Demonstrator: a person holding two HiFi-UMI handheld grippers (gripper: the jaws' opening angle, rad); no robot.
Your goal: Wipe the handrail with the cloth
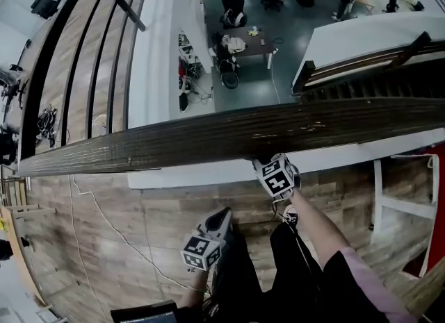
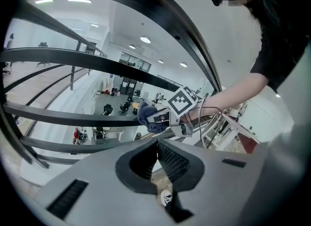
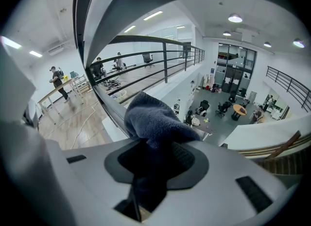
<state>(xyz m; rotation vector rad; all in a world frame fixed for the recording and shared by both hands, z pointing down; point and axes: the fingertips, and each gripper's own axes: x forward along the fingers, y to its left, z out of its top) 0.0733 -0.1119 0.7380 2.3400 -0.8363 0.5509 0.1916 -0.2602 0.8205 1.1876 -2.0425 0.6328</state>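
The cloth [image 3: 155,120] is soft, light and floppy, a thick blue-grey fleece that will fold and bunch rather than push back, so you should take it by a gathered wad, not by a corner. Your right gripper [image 3: 156,147] has it that way: the jaws are clamped on a fold, with a rounded lump sticking out past the tips to do the wiping. In the head view this gripper sits up at the near edge of the dark wooden handrail [image 1: 174,141], right of its middle. The cloth looks pressed to the edge or underside, though contact isn't certain. Your left gripper [image 2: 156,145] hangs lower, well apart from the rail, its jaws closed together on nothing.
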